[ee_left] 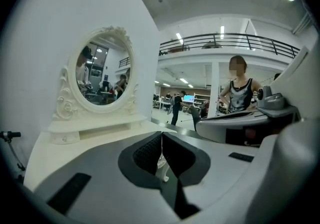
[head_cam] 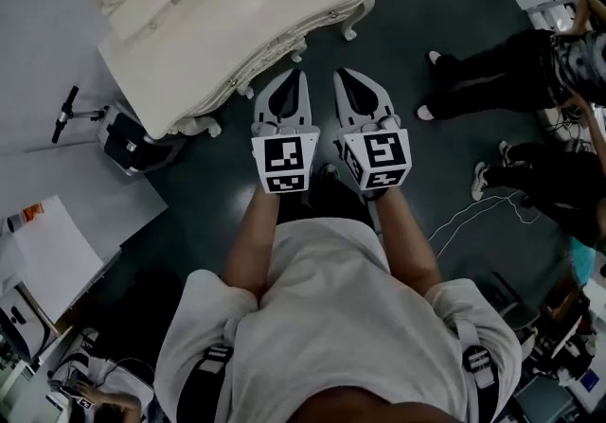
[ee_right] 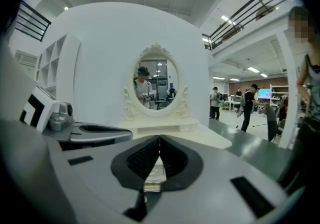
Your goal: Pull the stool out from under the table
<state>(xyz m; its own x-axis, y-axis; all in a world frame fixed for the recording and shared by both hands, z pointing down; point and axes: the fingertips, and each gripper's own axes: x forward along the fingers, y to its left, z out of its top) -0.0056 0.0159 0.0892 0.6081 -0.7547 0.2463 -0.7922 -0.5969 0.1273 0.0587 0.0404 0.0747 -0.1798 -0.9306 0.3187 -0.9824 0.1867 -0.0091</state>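
A white carved dressing table (head_cam: 237, 24) stands on the dark floor ahead of me, its oval mirror (ee_left: 102, 70) (ee_right: 156, 85) upright on top. No stool shows in any view; the space under the table is hidden. My left gripper (head_cam: 294, 77) and right gripper (head_cam: 344, 76) hang side by side just short of the table's front edge, touching nothing. Each has its jaws shut with nothing between them, as seen on the left gripper (ee_left: 161, 136) and the right gripper (ee_right: 160, 141). A white carved table leg (ee_left: 163, 169) shows low behind the left jaws.
Two people (head_cam: 492, 80) (head_cam: 554, 186) are on the floor at the right, with a white cable (head_cam: 464, 220) near them. A black and white device (head_cam: 133, 142) sits by the table's left leg. A white board (head_cam: 57, 251) lies at the left. Another person (ee_left: 240, 92) stands nearby.
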